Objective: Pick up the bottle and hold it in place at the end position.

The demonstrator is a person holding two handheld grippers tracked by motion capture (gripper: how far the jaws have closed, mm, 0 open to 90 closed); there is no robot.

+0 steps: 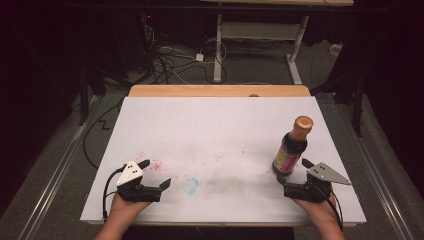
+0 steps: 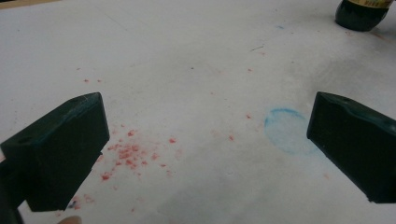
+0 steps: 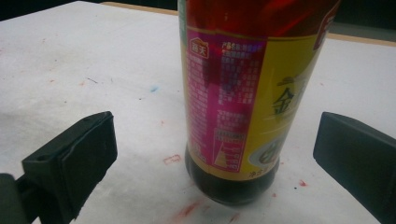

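A dark sauce bottle (image 1: 292, 147) with a copper cap and a pink and yellow label stands upright on the white tabletop (image 1: 215, 130) at the right. My right gripper (image 1: 295, 175) rests just in front of it, open, its jaws wide apart. In the right gripper view the bottle (image 3: 238, 107) stands just ahead of the jaws, between their lines, and neither pad touches it. My left gripper (image 1: 156, 173) sits at the front left, open and empty. Its own view looks over red specks (image 2: 130, 151) and a faint blue ring (image 2: 287, 130), with the bottle's base (image 2: 362, 14) far off.
The white board lies on a wooden table whose far edge (image 1: 220, 90) shows behind it. Red specks (image 1: 157, 165) and a blue ring (image 1: 190, 185) mark the board's front part. Beyond the table stand desk legs (image 1: 218, 50) and tangled cables (image 1: 167, 62) on the floor.
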